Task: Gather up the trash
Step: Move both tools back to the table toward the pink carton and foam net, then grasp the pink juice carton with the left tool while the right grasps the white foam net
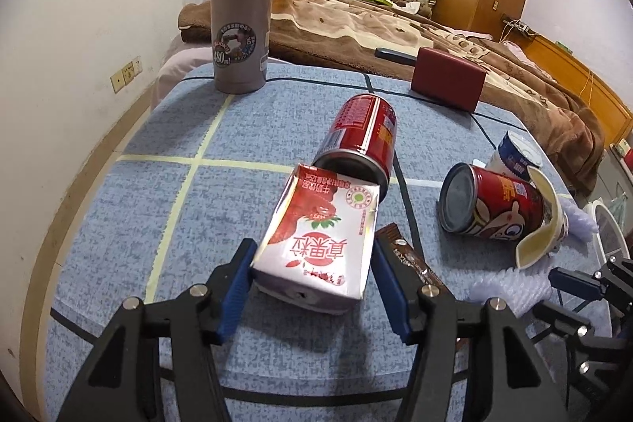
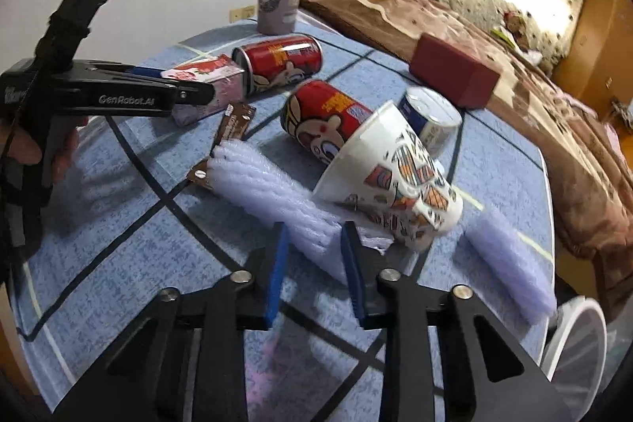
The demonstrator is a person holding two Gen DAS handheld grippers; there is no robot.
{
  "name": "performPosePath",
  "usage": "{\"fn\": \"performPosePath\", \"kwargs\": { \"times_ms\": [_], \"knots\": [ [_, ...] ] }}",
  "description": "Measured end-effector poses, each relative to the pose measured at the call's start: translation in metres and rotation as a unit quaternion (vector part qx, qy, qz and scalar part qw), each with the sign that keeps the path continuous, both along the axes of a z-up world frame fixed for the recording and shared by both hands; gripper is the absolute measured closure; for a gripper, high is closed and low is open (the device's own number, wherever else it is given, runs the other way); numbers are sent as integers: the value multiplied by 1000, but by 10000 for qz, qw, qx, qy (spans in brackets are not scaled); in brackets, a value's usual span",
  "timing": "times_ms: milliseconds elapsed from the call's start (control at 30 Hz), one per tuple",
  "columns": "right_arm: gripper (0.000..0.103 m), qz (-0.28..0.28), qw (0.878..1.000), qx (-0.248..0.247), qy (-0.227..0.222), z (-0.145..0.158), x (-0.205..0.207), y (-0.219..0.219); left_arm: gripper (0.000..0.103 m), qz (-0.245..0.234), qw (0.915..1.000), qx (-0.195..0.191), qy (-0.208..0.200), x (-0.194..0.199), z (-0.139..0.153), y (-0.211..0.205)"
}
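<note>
2 grippers are busy: the left gripper [image 1: 312,275] is clamped on the milk carton [image 1: 316,236] at lower centre, the right gripper [image 2: 312,255] on the foam sleeve [image 2: 273,192]. Both cans [image 1: 490,200], cups and wrapper lie uncollected on the table [image 1: 118,192].

Both grippers are black, with angular linkage arms, silver round screws at the joints and blue pads inside the fingers. The left gripper [image 2: 213,83] has white letters "GenRobot.AI" on its side and a dark strap, maybe a cable, behind the handle.
</note>
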State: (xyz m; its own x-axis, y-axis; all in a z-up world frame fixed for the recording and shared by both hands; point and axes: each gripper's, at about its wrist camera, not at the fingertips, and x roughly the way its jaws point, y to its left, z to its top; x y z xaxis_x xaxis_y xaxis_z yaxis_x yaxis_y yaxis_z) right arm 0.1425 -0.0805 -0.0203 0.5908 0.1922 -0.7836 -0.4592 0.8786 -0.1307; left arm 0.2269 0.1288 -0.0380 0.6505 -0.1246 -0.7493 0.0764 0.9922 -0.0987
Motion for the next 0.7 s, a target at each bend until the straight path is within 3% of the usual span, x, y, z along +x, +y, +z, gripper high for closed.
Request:
{"fn": "performPosePath", "kwargs": {
  "times_ms": [267,300,367,433,500,533,700],
  "knots": [
    [85,-358,9947,779,574,2,-8,-5,43,13,10000,-84,4,-12,0,-1],
    [85,-348,9939,879,559,3,-9,-6,43,26,10000,-83,-10,-14,0,0],
    [84,-196,9981,559,181,7,-14,-1,43,39,9999,-110,-10,-16,1,1],
    [79,71,9995,249,-196,10,-18,4,43,69,9999,-148,-5,-16,0,2],
    [57,236,9990,206,-313,12,-16,4,43,83,9998,-158,1,-17,0,2],
    [52,368,9987,253,-236,9,-11,4,43,75,9999,-152,8,-16,0,3],
    [49,401,9991,113,-74,-7,11,1,42,35,9998,-206,45,-12,-1,3]
  ]
}}
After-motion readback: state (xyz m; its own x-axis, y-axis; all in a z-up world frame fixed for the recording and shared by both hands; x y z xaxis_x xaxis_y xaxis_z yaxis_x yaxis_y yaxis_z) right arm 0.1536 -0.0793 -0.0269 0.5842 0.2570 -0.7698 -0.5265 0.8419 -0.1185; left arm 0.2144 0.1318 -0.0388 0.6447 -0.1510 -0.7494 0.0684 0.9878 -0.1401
